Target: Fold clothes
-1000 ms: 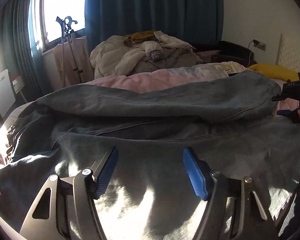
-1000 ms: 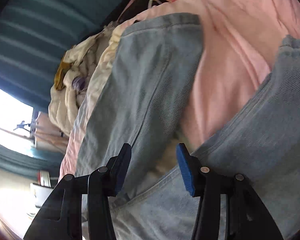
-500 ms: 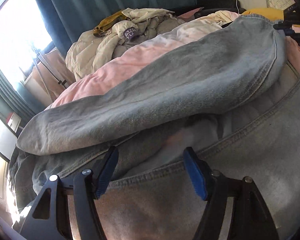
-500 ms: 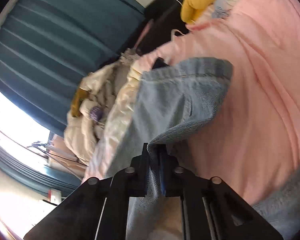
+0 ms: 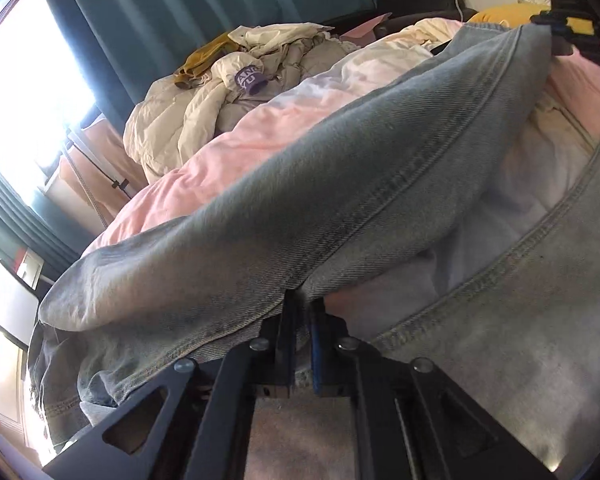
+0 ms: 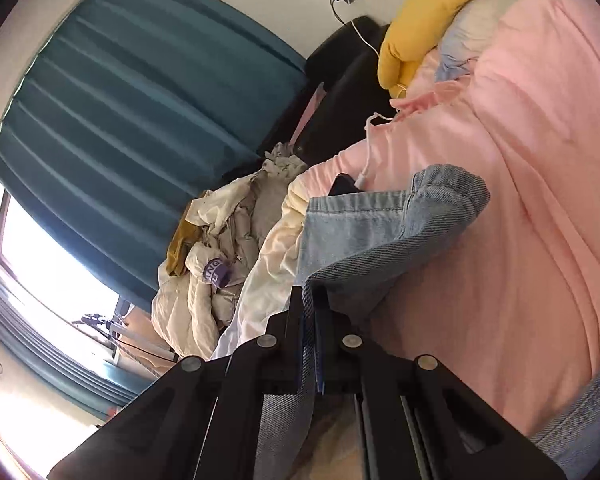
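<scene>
The jeans (image 5: 340, 208) lie spread across the pink duvet (image 5: 228, 152) on the bed, one leg raised in a long ridge that runs from the near edge of the bed toward the far side where the yellow pillow (image 6: 428, 12) sits. That leg is up because it is gripped at two places: the left gripper (image 5: 302, 300) is pressed together on the denim along the leg's lower seam, while the right gripper (image 6: 310, 300) pinches a fold of cloth close to the hem (image 6: 448, 188), which curls open just beyond its tips. Holding both ends keeps the leg taut and straight, which I judge is the set-up for carrying it over onto the other leg (image 5: 520, 340), lying flat nearer the camera. In the left wrist view the right gripper shows small at the far end of the leg, a fingertip beside it. Behind, a heap of cream clothes (image 5: 236, 92) waits by the far edge of the bed, before the teal curtain (image 5: 204, 8).
</scene>
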Available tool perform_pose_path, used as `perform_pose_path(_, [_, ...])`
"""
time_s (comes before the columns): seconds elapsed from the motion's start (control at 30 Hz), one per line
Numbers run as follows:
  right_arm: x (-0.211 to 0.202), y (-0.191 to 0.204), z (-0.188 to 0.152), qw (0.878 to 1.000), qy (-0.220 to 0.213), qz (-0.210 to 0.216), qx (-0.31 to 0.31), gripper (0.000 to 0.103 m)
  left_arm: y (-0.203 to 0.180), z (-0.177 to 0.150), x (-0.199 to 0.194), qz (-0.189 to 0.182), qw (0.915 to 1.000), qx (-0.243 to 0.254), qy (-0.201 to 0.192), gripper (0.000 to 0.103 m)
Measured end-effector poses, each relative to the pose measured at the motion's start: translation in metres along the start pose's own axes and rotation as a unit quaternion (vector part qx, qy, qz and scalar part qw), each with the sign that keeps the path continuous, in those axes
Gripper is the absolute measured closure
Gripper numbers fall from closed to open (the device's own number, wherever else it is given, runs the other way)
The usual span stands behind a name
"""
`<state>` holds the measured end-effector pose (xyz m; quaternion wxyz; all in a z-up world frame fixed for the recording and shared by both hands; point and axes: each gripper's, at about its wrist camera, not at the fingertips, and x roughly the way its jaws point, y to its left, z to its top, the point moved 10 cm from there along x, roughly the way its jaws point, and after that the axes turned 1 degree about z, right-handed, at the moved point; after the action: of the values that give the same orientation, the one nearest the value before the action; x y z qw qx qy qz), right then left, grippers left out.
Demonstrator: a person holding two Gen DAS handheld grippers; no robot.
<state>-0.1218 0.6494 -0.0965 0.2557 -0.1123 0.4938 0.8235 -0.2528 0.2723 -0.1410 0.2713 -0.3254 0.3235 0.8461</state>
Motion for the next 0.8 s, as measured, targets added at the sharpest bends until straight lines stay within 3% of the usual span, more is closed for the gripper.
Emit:
perform_pose_path(0.07, [-0.005,-0.002,0.004,1.000,-0.011,-0.013,-0.005,0.100,0.005,-0.003,-0.015,-0.018,0.9998,-0.002,-0.007,0.098])
perform_pose_path(0.17, [-0.014,-0.020,0.002,0.998,-0.011,-0.066,-0.002,0.100,0.008,-0.016,-0.030,-0.050,0.9987,-0.010,-0.006,0.098])
perform_pose_path(0.3, [-0.017,-0.069,-0.017,0.986,0.033,-0.162,0.023,0.100,0.000,-0.038,-0.030,-0.060,0.9980,-0.013,0.013,0.098])
perform_pose_path(0.37, [-0.015,-0.086,-0.029,0.982,0.061,-0.175,0.036,0.101,0.000,-0.044,-0.028,-0.065,0.9971,-0.035,0.014,0.098])
perform_pose_path(0.47, [-0.017,-0.080,-0.028,0.982,0.067,-0.178,0.002,0.100,0.003,-0.042,-0.033,-0.068,0.9950,-0.072,0.007,0.096])
perform_pose_path(0.63, [-0.035,-0.075,-0.028,0.982,0.070,-0.173,-0.014,0.097,0.008,-0.045,-0.055,-0.086,0.9879,-0.129,0.004,0.079])
perform_pose_path(0.7, [-0.043,-0.073,-0.027,0.980,0.066,-0.186,-0.033,0.096,0.014,-0.051,-0.072,-0.093,0.9834,-0.155,-0.009,0.049])
perform_pose_path(0.8, [-0.048,-0.076,-0.028,0.978,0.077,-0.193,-0.033,0.096,0.033,-0.065,-0.102,-0.076,0.9764,-0.199,-0.037,0.049])
